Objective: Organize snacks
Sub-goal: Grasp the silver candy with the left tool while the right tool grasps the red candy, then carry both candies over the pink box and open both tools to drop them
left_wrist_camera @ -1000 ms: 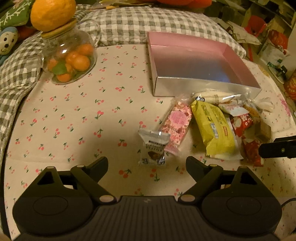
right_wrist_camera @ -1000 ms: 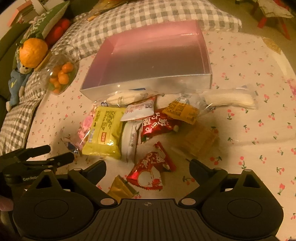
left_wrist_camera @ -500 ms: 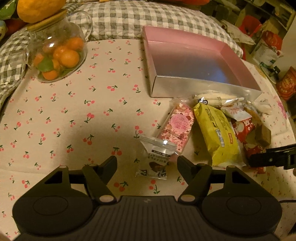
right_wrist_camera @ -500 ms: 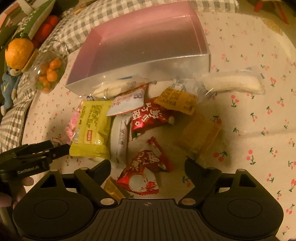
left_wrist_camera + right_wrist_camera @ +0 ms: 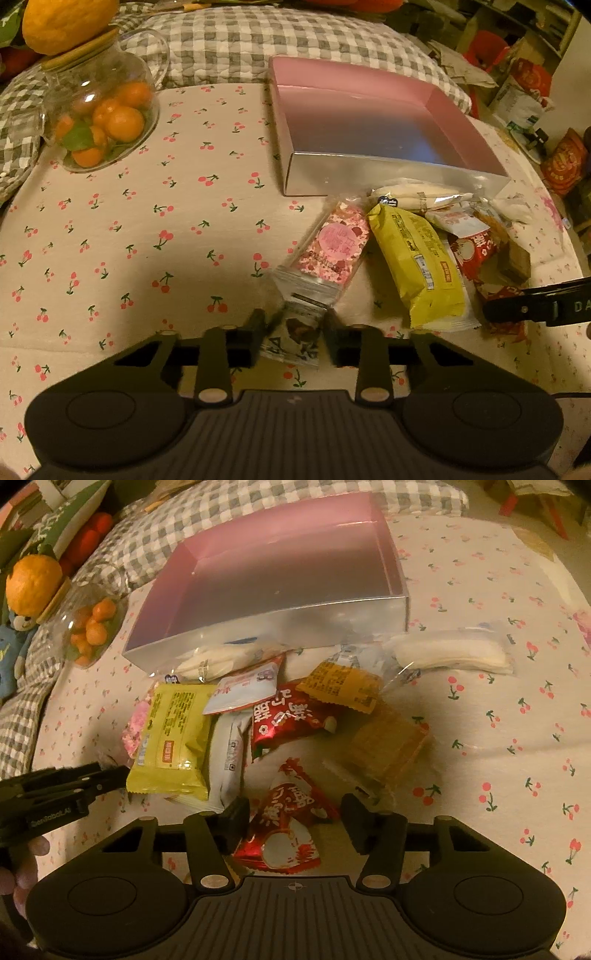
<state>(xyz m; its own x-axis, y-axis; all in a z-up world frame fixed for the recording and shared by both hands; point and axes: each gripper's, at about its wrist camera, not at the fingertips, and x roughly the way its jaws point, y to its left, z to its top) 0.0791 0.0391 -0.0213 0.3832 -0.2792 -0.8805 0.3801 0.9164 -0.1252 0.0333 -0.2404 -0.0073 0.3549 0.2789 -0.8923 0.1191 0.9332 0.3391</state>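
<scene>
Left wrist view: left hand-held gripper [image 5: 293, 334] narrowed around a small clear chocolate packet [image 5: 295, 332] on the cherry-print desk [image 5: 147, 236], contact unclear. Light, crinkly and slippery, probably; pinch mid-body.

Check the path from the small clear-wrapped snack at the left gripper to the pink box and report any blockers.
The left hand-held gripper brackets the small clear-wrapped snack. The pink floral packet lies directly between it and the pink box, whose near wall must also be cleared. Lifted above both, nothing visible blocks the way.
</scene>
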